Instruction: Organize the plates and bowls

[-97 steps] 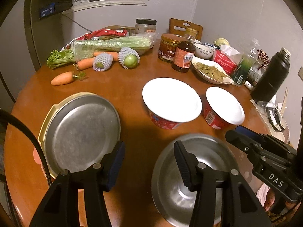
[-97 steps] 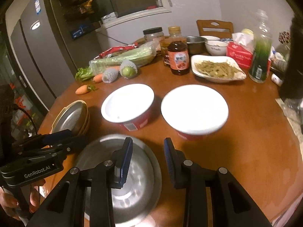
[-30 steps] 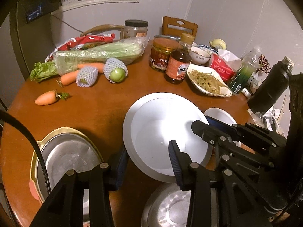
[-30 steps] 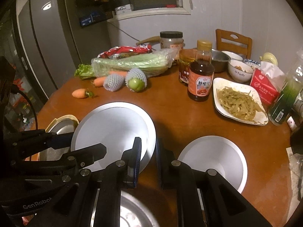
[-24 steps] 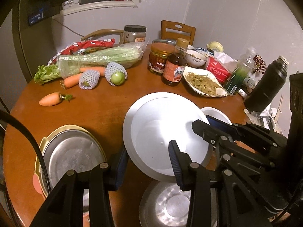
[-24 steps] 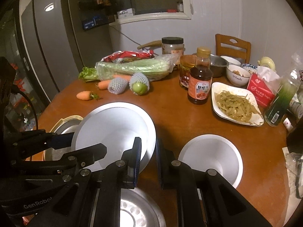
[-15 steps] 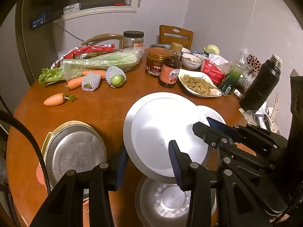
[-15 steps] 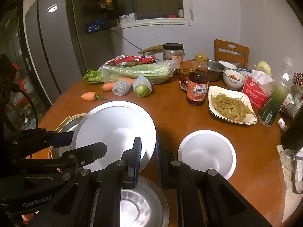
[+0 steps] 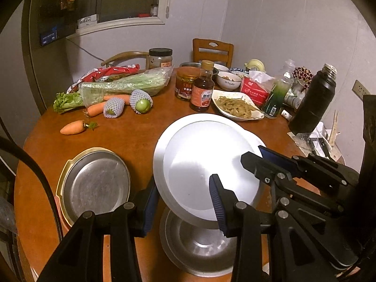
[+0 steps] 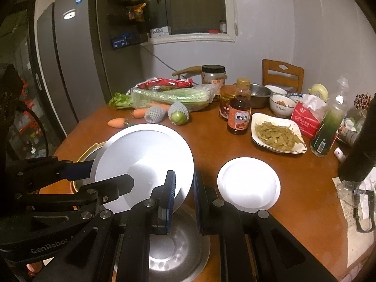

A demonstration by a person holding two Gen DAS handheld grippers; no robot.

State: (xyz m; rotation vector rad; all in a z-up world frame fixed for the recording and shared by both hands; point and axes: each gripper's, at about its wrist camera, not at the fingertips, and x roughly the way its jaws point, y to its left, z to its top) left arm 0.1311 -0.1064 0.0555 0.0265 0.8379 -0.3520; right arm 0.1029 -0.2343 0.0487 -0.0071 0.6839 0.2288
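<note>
A large white bowl (image 9: pixel 206 155) hangs tilted above the round wooden table (image 9: pixel 131 136), held by both grippers. In the left wrist view my left gripper (image 9: pixel 183 202) is shut on its near rim, and my right gripper (image 9: pixel 270 162) grips the rim from the right. The right wrist view shows the same bowl (image 10: pixel 145 155) with my right gripper (image 10: pixel 184 199) shut on its edge and my left gripper (image 10: pixel 94 176) clamped on the far side. Below it sits a steel bowl (image 9: pixel 195 242). A smaller white bowl (image 10: pixel 249 185) stands to the right. A steel plate (image 9: pixel 96 183) lies on a yellow plate at the left.
Carrots (image 9: pixel 72 127), bagged celery (image 9: pixel 122 84) and netted fruit (image 9: pixel 141 98) lie at the back left. A sauce bottle (image 9: pixel 202 89), a dish of green vegetables (image 9: pixel 237 105), a tissue pack (image 9: pixel 255 89) and a black flask (image 9: pixel 312 101) crowd the back right.
Both grippers have risen and drawn back with the large white bowl held between them. The table looks farther away, and the steel bowl under it shows more fully.
</note>
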